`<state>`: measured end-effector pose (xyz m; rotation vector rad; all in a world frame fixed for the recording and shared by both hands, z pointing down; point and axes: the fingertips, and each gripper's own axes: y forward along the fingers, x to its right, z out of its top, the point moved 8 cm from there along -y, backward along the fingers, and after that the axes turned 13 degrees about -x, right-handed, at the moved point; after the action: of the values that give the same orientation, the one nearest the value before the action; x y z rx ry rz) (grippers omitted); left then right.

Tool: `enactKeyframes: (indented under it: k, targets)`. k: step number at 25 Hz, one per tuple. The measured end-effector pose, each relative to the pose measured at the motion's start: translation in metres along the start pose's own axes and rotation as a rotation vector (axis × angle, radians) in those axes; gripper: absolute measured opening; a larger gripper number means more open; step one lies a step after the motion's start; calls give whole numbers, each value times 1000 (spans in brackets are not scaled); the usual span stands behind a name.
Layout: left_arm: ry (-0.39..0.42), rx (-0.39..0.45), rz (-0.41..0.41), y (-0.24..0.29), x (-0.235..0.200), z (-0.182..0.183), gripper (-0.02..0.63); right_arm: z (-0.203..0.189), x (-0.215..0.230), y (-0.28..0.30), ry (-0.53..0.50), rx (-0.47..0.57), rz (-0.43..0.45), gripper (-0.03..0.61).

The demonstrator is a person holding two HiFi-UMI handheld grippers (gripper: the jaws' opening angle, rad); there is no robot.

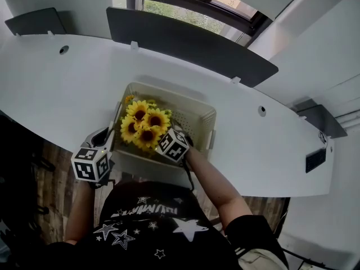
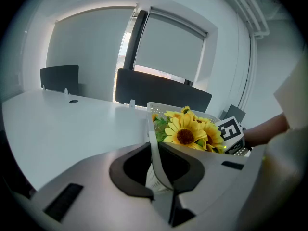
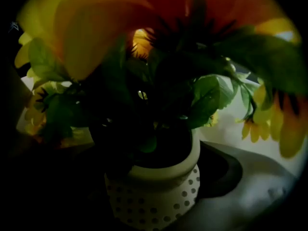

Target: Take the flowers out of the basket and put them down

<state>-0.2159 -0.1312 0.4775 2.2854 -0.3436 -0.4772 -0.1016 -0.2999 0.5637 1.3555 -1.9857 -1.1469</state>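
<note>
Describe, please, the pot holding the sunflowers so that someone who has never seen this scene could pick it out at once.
On the curved white table stands a cream perforated basket, near its front edge. Inside it, hidden from above by the yellow sunflowers, sits the pot. It is small and round, cream, with a smooth rim above a dotted wall, unlike the rectangular basket around it.

In the right gripper view, sunflowers (image 3: 96, 28) blur from 10 to 2 o'clock, the pot (image 3: 154, 201) is cut off at 6 o'clock, and the 9 o'clock jaw of the right hand-held gripper (image 3: 151, 177) is lost in darkness
</note>
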Motion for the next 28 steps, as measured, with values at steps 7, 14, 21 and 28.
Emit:
enactKeyframes:
  k: [7, 14, 21, 28]
  targets:
    - [-9, 0, 0, 1, 1, 1, 51, 17, 4, 12, 86, 53, -14, 545]
    - [-5, 0, 8, 0, 0, 1, 51, 35, 8, 20, 56, 77, -73, 543]
    - [-12, -3, 0, -1, -1, 3, 50, 47, 16, 27, 105, 94, -98, 543]
    - [-16, 6, -12, 1, -2, 2, 49, 49, 20, 31, 131, 82, -107, 543]
